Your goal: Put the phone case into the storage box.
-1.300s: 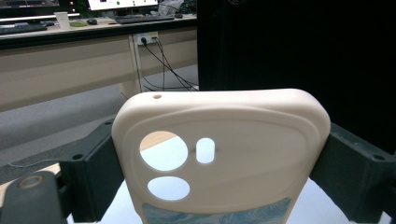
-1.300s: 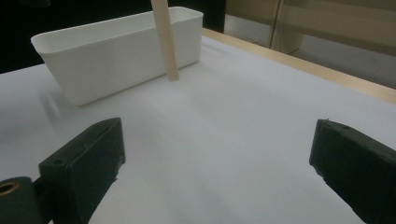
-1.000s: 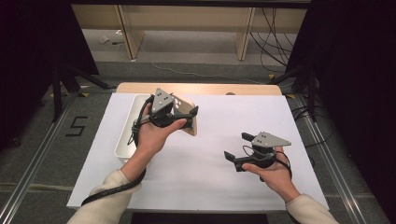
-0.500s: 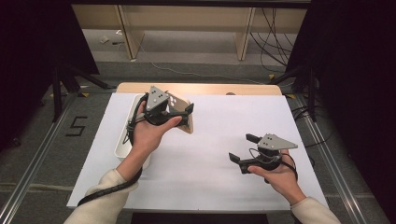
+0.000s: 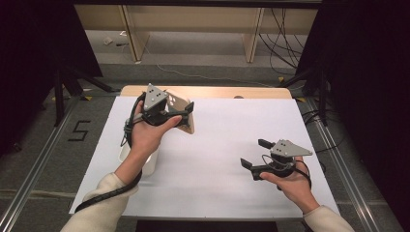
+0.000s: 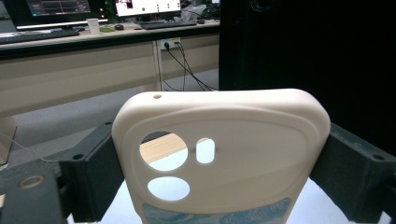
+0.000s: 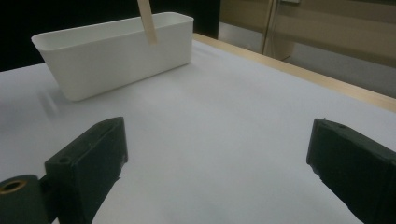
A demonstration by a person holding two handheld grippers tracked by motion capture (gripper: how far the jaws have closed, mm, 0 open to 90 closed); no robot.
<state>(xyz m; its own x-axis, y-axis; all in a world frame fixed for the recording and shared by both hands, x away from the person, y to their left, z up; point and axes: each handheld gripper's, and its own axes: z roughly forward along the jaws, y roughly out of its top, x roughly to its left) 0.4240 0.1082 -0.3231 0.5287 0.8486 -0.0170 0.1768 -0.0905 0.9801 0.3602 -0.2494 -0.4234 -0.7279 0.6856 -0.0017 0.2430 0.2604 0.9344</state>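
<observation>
- My left tongs (image 5: 186, 113), upper left of the high view, clamp a cream phone case (image 6: 219, 154) between both jaws, above the counter (image 5: 217, 145).
- My right tongs (image 5: 256, 153), lower right, gape empty.

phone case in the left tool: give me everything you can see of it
The phone case is cream, matte, and looks like soft plastic or silicone, with rounded corners. Its camera end has two round cutouts, a small slot and a tiny hole near the top edge; a blue patterned strip shows at the bottom. The left tool is shut on its two long edges, holding it upright in the air above the white table cover. Nothing else touches it.
</observation>
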